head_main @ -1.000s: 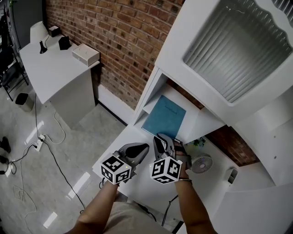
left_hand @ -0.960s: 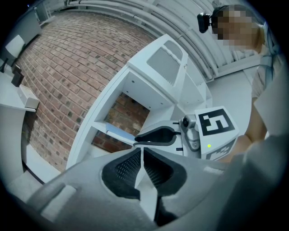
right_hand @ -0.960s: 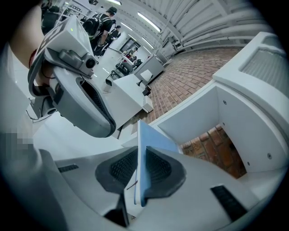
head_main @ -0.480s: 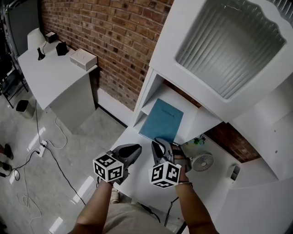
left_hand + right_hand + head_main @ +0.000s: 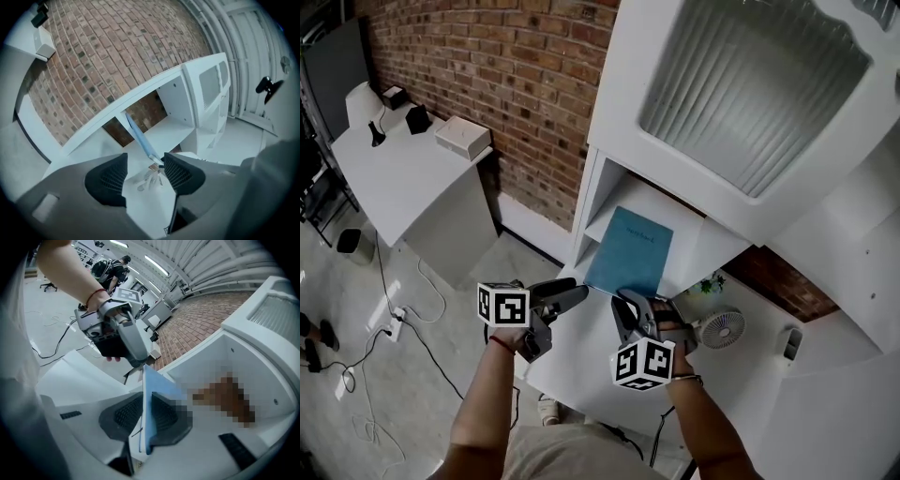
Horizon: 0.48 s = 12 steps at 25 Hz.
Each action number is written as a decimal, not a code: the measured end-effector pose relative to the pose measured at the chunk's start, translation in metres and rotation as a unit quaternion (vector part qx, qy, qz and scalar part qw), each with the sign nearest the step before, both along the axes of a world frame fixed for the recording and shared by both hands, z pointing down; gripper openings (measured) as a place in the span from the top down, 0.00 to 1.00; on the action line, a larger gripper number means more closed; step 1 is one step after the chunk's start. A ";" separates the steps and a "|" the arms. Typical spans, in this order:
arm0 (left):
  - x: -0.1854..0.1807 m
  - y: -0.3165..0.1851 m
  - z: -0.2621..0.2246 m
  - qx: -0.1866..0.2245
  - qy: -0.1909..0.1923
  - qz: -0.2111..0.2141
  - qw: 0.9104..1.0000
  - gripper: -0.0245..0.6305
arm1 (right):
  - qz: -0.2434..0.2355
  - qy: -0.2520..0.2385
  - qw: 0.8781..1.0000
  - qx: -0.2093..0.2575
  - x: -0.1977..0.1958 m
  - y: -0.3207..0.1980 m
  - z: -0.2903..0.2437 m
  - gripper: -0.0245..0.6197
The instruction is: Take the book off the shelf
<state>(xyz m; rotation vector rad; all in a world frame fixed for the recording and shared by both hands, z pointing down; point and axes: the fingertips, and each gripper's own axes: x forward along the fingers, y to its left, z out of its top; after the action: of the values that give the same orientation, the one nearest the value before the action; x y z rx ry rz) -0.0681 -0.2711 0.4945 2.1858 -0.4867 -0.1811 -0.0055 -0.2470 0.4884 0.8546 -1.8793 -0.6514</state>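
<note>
A thin blue book [image 5: 630, 249] lies in the open shelf compartment [image 5: 598, 223] of the white cabinet, its near edge sticking out toward me. My right gripper [image 5: 630, 305] is shut on that near edge; in the right gripper view the book [image 5: 152, 397] stands edge-on between the pads of the right gripper [image 5: 145, 416]. My left gripper [image 5: 572, 292] hovers left of the book, apart from it. Its jaws are opening with nothing between them. In the left gripper view the left gripper [image 5: 144, 174] points at the book's edge [image 5: 140, 138]. The left gripper [image 5: 136, 363] also shows in the right gripper view.
A small white fan [image 5: 722, 328] and a little plant [image 5: 710, 283] stand on the white counter [image 5: 581, 366] right of my right hand. A ribbed-glass cabinet door [image 5: 750, 84] overhangs the shelf. A brick wall [image 5: 516, 75] and a white desk [image 5: 403, 173] with a box [image 5: 461, 138] lie to the left.
My left gripper has shifted left, away from the right one, and its fingers now stand apart. The right gripper has kept its hold on the book's near edge.
</note>
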 end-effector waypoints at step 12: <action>0.034 -0.029 -0.006 -0.106 0.071 0.095 0.987 0.49 | -0.012 0.004 1.000 -0.002 0.002 0.003 0.000 0.86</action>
<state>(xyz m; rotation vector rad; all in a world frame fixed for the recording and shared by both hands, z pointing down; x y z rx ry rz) -0.0345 -0.3001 0.4880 1.9814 -0.2067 -0.1717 -0.0038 -0.2445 0.4887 0.8268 -1.8861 -0.6652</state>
